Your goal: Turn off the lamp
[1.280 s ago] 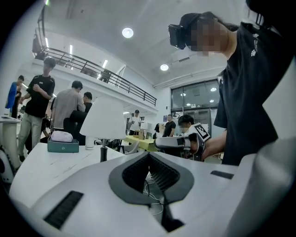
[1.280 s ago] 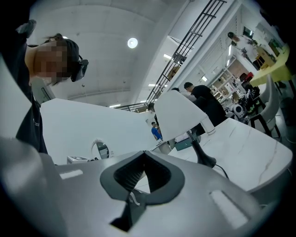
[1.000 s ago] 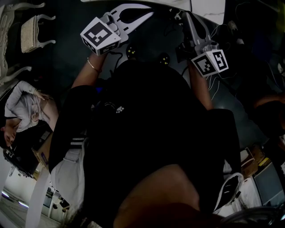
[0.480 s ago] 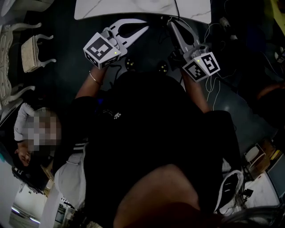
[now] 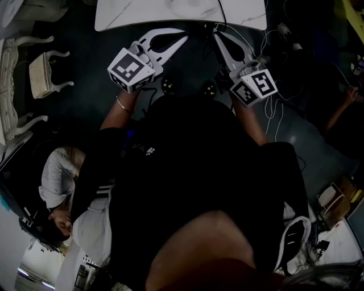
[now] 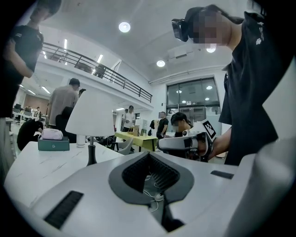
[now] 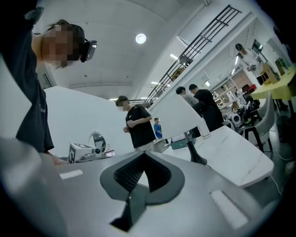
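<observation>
Grippers of white plastic, one in each hand, pointed roughly level toward a white marble-patterned bench. The left gripper had its tongs pressed together on nothing, and the right gripper likewise had its tongs closed tight and empty. The task's thing, a table lamp with a white cone shade on a slim dark stem, stood on the bench beyond both grippers, well apart from either. A teal tissue box sat near it. Whether the lamp was lit could not be told, and no switch showed. The lamp looked light and top-heavy, its shade thin and easily dented, so a nudge might tip it. The stiff stem or base seemed the safer place to steady it while working a switch.
</observation>
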The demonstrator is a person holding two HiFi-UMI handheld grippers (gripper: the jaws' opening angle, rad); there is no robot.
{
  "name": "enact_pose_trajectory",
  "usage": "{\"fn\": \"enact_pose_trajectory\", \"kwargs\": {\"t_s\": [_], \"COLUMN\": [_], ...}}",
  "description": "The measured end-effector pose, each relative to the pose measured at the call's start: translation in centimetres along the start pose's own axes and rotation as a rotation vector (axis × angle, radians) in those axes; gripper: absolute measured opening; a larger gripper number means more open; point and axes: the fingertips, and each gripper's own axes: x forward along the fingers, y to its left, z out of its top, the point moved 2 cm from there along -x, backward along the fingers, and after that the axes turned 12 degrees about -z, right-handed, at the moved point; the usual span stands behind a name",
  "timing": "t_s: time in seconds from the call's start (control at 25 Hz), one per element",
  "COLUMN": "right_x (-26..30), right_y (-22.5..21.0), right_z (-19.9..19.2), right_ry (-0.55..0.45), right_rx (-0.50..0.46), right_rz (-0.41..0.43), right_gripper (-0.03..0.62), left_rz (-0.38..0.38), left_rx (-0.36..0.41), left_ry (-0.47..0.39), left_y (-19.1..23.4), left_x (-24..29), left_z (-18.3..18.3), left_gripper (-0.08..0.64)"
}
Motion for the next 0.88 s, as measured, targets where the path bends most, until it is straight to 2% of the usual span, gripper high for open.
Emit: {"fn": "enact_pose_trajectory", "kwargs": {"t_s": [0.88], "right_x": [0.7], "right_y": [-0.2], "right_z": [-1.1], "right_ry": [0.054], "right_rx": [-0.007], "right_rz": [-0.009], "right_gripper": [0.002], "left_rz": [0.032], "left_rx": [-0.004], "left_ry": [0.0], "left_y": [0.0], "left_x": [-1.0], "left_z": [-0.2], "left_gripper": [0.008]}}
